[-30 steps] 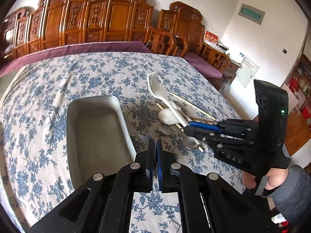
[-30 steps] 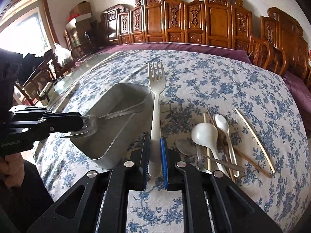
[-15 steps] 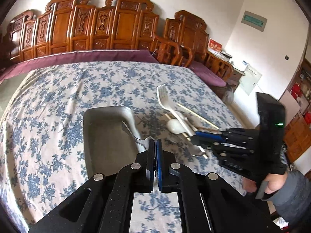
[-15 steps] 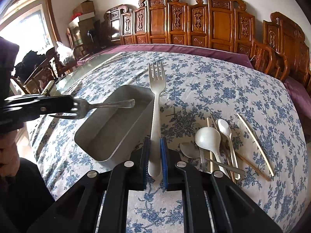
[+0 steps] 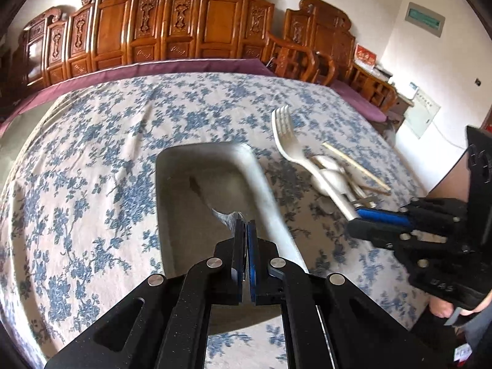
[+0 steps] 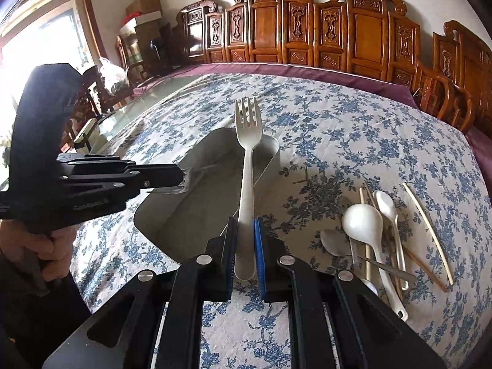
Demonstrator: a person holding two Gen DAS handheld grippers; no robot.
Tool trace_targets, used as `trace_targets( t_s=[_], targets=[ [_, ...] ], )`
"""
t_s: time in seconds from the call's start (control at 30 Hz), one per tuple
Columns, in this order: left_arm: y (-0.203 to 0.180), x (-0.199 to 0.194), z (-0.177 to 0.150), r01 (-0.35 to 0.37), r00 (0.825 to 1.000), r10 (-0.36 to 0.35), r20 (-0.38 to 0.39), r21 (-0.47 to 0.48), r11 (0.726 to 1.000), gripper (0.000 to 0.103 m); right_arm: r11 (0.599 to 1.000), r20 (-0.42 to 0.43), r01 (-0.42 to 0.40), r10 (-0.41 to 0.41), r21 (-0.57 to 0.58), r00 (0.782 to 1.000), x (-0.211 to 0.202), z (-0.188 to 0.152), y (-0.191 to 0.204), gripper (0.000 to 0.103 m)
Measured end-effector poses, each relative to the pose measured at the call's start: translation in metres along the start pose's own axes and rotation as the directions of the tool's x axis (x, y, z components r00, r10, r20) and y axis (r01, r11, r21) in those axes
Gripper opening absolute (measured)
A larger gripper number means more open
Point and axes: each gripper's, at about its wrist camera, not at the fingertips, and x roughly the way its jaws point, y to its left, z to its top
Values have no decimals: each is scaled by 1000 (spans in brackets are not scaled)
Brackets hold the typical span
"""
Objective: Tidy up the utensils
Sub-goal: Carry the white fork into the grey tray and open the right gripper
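Utensils are split three ways right now: your right gripper (image 6: 245, 246) is clamped on the handle of a white plastic fork (image 6: 247, 166), your left gripper (image 5: 245, 246) is pinched on the tine end of a metal fork (image 5: 215, 206) whose handle points down into the metal tray (image 5: 184, 276), and the rest lie in a loose pile on the cloth to the right of the tray: a white ladle spoon (image 6: 366, 230), a slimmer white spoon (image 6: 388, 207), a metal spoon (image 6: 333, 241) and a few chopsticks (image 6: 426, 227).

The step in hand looks like setting the metal fork into the tray. Lower it until the handle rests on the tray floor before you let your left jaws part, so it doesn't clatter or bounce against the wall. Lay it lengthwise along the tray to leave room for the white fork. Hold your right hand off to the side until the left is clear; the white fork hangs over the tray's right rim, close to the left gripper.

Underneath is a table (image 5: 77, 169) under a blue floral cloth with slight creases. Carved wooden chairs (image 6: 307, 30) line the far wall, and a bright window (image 6: 37, 46) sits at the left.
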Motion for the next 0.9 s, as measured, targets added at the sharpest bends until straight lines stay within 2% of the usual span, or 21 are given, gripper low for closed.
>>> trace_targets(
  t_s=[0.17, 0.23, 0.3, 0.43, 0.53, 0.77, 0.9],
  targets=[
    [11, 13, -4, -19, 999, 18, -35, -27, 999, 2, 1000, -9, -5, 6, 9, 1000, 5, 1, 4, 13],
    [14, 15, -4, -3, 999, 1, -43, -43, 999, 2, 1000, -15, -7, 7, 8, 1000, 8, 2, 6, 13],
    [15, 15, -4, -27, 999, 26, -35, -35, 999, 2, 1000, -23, -8, 8, 7, 1000, 11, 2, 10, 13],
    [17, 9, -3, -29, 999, 28, -24, -43, 999, 9, 1000, -28, -13, 13, 14, 1000, 15, 4, 16, 13],
    [19, 0, -3, -63, 998, 63, 1, -38, 997, 12, 1000, -30, -18, 19, 21, 999, 18, 5, 19, 13],
    [38, -22, 0, -132, 989, 136, 54, -71, 989, 28, 999, -42, -22, 24, 49, 999, 36, 13, 34, 13],
    [50, -27, 4, -152, 985, 158, 67, -96, 984, 30, 997, -60, -33, 38, 76, 997, 53, 17, 38, 14]
  ],
)
